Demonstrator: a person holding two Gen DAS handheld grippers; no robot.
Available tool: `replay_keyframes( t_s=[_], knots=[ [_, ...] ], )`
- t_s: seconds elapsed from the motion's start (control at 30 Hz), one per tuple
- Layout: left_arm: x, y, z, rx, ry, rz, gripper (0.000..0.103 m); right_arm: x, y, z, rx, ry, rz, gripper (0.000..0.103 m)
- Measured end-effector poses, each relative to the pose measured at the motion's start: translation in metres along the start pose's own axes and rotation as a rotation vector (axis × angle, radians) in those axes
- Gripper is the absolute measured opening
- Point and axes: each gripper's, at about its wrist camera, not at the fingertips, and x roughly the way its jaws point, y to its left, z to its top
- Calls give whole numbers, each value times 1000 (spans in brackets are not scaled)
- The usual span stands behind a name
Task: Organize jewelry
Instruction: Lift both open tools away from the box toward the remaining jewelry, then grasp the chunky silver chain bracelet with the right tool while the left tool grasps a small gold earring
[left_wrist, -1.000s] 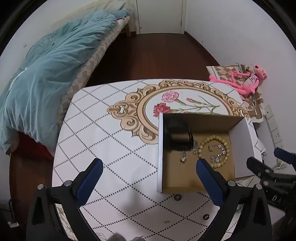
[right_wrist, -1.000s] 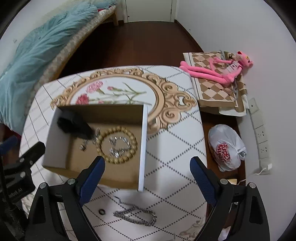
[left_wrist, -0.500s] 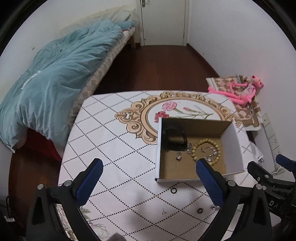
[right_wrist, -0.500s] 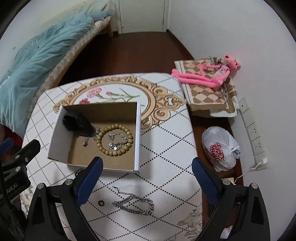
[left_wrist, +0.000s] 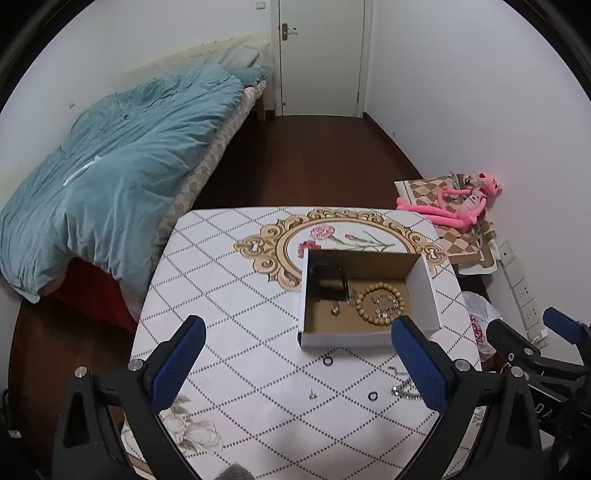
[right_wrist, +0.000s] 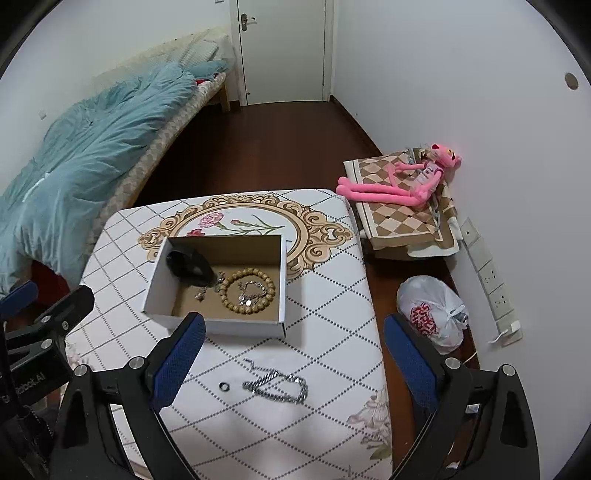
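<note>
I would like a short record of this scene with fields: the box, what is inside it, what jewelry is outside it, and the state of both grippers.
box: open cardboard box on the patterned table
inside box: wooden bead bracelet, black item, small silver pieces
outside box: silver chain and small dark ring on the table in front of the box; second ring and a tiny stud
left gripper: open, empty, above the table
right gripper: open, empty, above the chain
</note>
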Motion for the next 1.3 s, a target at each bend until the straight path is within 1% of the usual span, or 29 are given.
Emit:
replay_keyframes(
  t_s=[0.07,0.17,0.23,0.3,0.37,0.4,0.5,0.6,0.63,0.67,0.7,0.73,0.8,0.83,0.87,0.9,0.97,1.07,1.13,1.2,1.23,1.27,1.3],
  knots=[
    [2,3,-9,0,17,12,103,-1,-3,-8,10,13,9,98],
    [11,7,-27,-7,53,35,103,11,-9,-28,31,65,24,98],
    [23,10,-42,-13,88,59,103,25,-15,-41,54,107,29,98],
    [40,14,-61,-21,114,109,103,48,-25,-57,108,163,63,98],
    [57,15,-76,-17,148,135,103,68,-33,-72,143,193,64,98],
    [68,16,-86,-16,178,143,103,81,-37,-79,157,210,56,98],
    [92,19,-103,-21,243,147,103,110,-41,-96,173,247,35,98],
    [104,21,-114,-26,270,146,103,128,-40,-105,172,261,20,98],
    [107,22,-116,-26,274,141,103,132,-40,-107,175,261,20,96],
    [108,22,-118,-27,279,136,103,135,-39,-108,174,258,15,88],
    [111,22,-119,-30,288,130,103,138,-38,-110,168,254,6,86],
    [112,23,-120,-33,291,123,103,138,-35,-111,147,226,-18,79],
    [116,23,-120,-43,292,103,103,138,-30,-109,126,208,-37,76],
    [116,23,-120,-49,289,90,102,138,-28,-108,116,199,-43,67],
    [116,22,-120,-54,286,76,102,138,-27,-107,105,191,-55,53],
    [117,20,-120,-57,282,57,102,136,-25,-106,91,180,-61,45],
    [119,14,-118,-57,278,29,102,136,-24,-105,88,178,-53,9],
    [122,3,-117,-35,265,-4,101,133,-29,-107,102,187,-25,8],
    [124,-4,-116,-24,263,-9,94,129,-33,-110,107,196,-19,8],
    [127,-9,-117,-17,270,-21,83,126,-39,-115,122,201,-14,8],
    [129,-11,-117,-11,274,-22,79,125,-41,-118,127,203,-15,8],
    [130,-13,-116,-5,275,-20,72,124,-44,-120,136,205,-16,8],
    [129,-16,-116,8,265,-10,70,122,-47,-122,148,207,-15,8]
  ],
)
